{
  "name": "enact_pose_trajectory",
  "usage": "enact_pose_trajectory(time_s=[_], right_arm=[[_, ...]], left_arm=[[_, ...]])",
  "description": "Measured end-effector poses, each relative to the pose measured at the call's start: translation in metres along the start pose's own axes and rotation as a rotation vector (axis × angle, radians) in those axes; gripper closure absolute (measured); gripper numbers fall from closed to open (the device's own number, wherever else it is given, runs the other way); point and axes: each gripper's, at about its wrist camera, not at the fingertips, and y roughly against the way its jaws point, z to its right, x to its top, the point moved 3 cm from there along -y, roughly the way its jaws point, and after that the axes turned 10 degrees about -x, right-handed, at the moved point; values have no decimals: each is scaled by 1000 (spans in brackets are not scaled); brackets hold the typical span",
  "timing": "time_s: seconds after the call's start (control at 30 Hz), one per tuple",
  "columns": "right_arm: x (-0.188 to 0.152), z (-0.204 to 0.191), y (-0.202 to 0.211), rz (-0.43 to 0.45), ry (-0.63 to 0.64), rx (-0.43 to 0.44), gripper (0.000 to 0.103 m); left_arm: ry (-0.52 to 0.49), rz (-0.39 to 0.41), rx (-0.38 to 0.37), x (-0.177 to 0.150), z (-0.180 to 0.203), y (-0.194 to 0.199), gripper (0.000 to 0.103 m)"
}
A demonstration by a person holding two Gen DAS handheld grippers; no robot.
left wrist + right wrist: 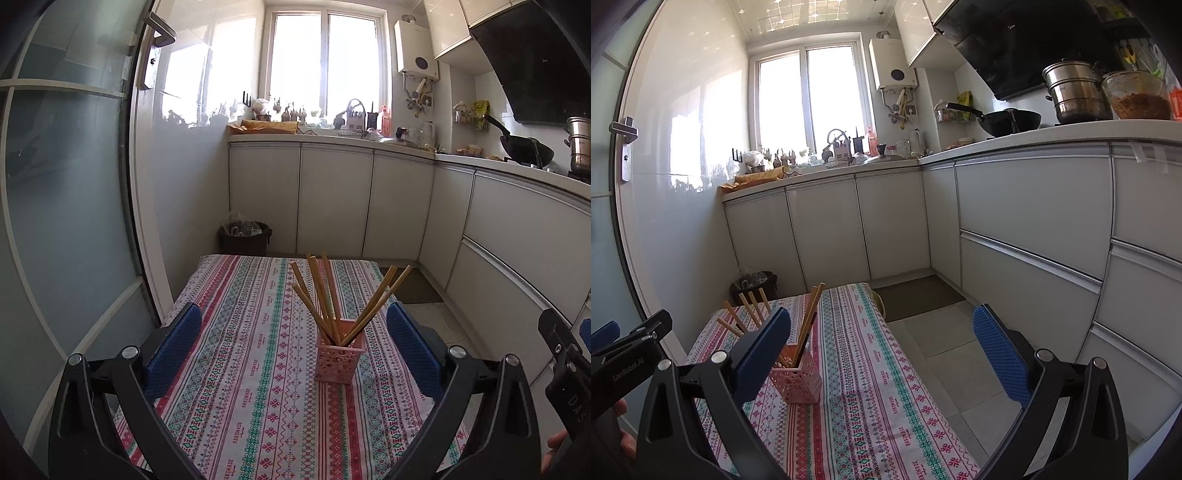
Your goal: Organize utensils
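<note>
Chopsticks (pixel 325 299) stand bundled in a pink perforated holder (pixel 340 360), which sits upright on the table (pixel 236 369) under a striped patterned cloth, roughly mid-surface. The sticks fan outward, most leaning left, two leaning right — loose in the holder, resting against its rim. No utensils visible lying on the cloth; sorting looks finished or nearly so.

Left gripper (pixel 293 347): fingers spread wide, nothing between them, level with the table and aimed straight at the holder, which sits between the two blue pads but farther ahead, apart from both.

Right gripper (pixel 882 354): fingers equally wide, empty. It points further right, half over the table edge and the tiled floor (pixel 945 343); its left pad overlaps the holder (pixel 798 380) in view, contact not determinable.

Both held low, roughly horizontal, side by side. Judgement: a hold-off pose, not an approach.
</note>
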Motion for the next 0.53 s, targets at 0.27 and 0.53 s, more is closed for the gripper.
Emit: enact_pose_trajectory(time_s=[0.27,0.53], right_arm=[[1,2,1,10,-3,-1,7],[0,4,-1,11,-16,6,7]], left_arm=[[-58,72,-53,3,13,13,7],[-39,26,-115,2,12,4,7]])
